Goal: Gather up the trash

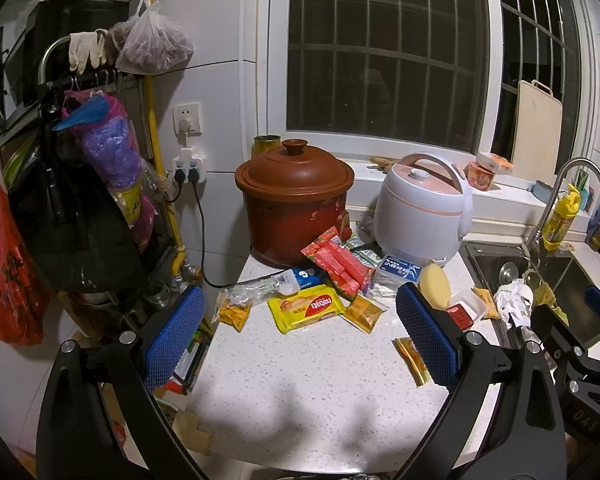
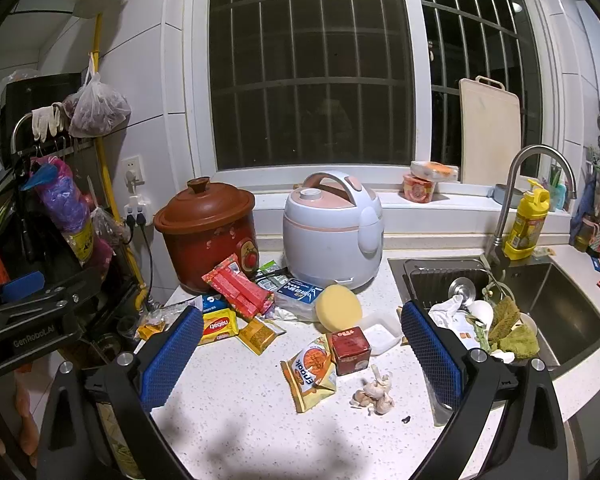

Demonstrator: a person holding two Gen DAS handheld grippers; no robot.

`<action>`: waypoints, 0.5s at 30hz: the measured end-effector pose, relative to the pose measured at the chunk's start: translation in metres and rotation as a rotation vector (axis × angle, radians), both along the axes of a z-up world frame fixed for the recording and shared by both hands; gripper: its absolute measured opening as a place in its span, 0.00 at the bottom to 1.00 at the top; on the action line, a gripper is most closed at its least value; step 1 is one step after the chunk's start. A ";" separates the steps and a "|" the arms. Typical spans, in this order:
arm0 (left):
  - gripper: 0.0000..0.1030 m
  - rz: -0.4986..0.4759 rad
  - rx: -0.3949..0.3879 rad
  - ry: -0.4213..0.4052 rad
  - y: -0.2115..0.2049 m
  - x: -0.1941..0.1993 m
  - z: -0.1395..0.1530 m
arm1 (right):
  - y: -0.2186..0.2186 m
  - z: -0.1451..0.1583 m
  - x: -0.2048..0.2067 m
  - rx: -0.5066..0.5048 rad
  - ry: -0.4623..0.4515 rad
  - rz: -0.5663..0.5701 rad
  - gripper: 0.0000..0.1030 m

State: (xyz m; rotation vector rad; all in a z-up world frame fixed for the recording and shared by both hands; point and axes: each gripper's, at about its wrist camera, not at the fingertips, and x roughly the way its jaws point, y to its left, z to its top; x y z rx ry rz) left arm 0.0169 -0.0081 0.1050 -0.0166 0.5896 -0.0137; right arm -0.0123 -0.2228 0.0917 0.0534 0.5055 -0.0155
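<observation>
Both my jaws spread, empty, hovering over table (image 2: 260,400); wrappers, probably trash, piled at 12 o'clock, yellow packet (image 1: 306,307) nearest.

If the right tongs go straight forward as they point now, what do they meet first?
Probably the orange snack packet and the red box beside it, lying between the open right tongs. Depth is unclear.

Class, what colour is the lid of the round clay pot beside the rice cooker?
Reddish-brown, on the round clay pot; clearest in the left wrist view.
</observation>
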 end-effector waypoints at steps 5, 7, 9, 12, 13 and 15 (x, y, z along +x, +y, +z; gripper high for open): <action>0.91 -0.007 0.001 -0.001 -0.001 0.001 0.000 | 0.000 0.001 0.000 0.000 -0.001 0.000 0.95; 0.91 -0.010 0.002 -0.001 -0.001 0.001 0.000 | 0.000 0.001 0.000 0.000 -0.002 0.001 0.95; 0.91 -0.015 0.003 -0.001 -0.002 0.000 0.000 | -0.001 0.001 0.000 -0.001 -0.002 0.000 0.95; 0.91 -0.017 0.001 -0.001 -0.002 -0.001 0.000 | -0.001 0.001 0.000 0.002 0.001 0.001 0.95; 0.91 -0.018 0.002 0.000 -0.002 -0.001 0.000 | -0.001 0.000 0.000 0.001 0.000 0.000 0.95; 0.91 -0.017 0.003 -0.001 -0.002 -0.001 0.000 | -0.001 0.000 0.000 0.001 0.000 0.003 0.95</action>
